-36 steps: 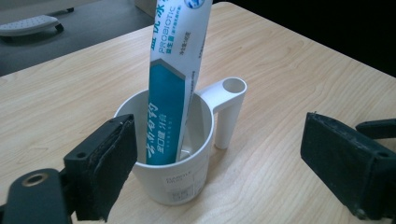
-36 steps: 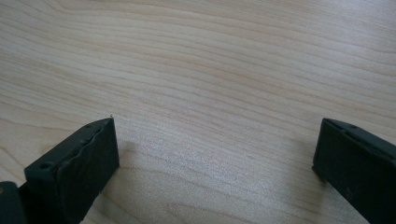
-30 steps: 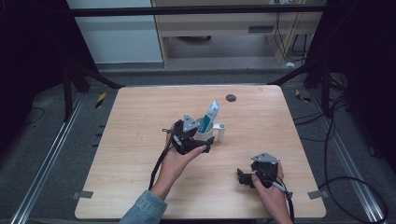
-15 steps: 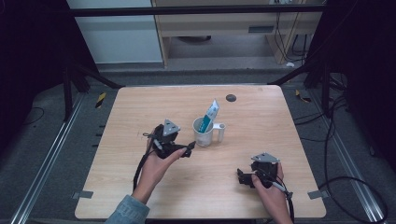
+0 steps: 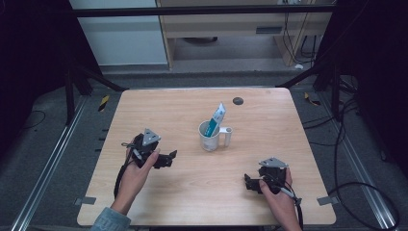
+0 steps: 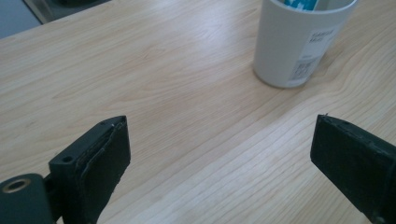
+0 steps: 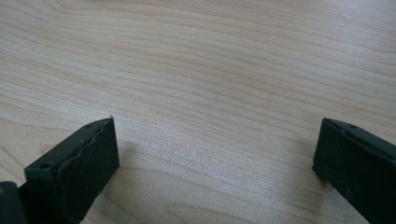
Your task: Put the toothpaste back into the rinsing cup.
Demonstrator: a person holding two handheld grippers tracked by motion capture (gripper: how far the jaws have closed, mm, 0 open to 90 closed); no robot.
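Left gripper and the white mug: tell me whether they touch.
Apart. The high view shows bare table between the left gripper and the white mug; its own view shows open jaws short of it.

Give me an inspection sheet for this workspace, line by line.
Surface: wooden table, bare wood, one dark round spot near the far edge.
Job's things: white mug upright mid-table, a blue-and-white tube leaning in it.
Clutter: nothing seen.
Grippers: left gripper open and empty; right gripper open and empty.
Cables: one trails from each gripper; more lie on the floor at right.
Surroundings: dark frame, grey floor, a cabinet behind.
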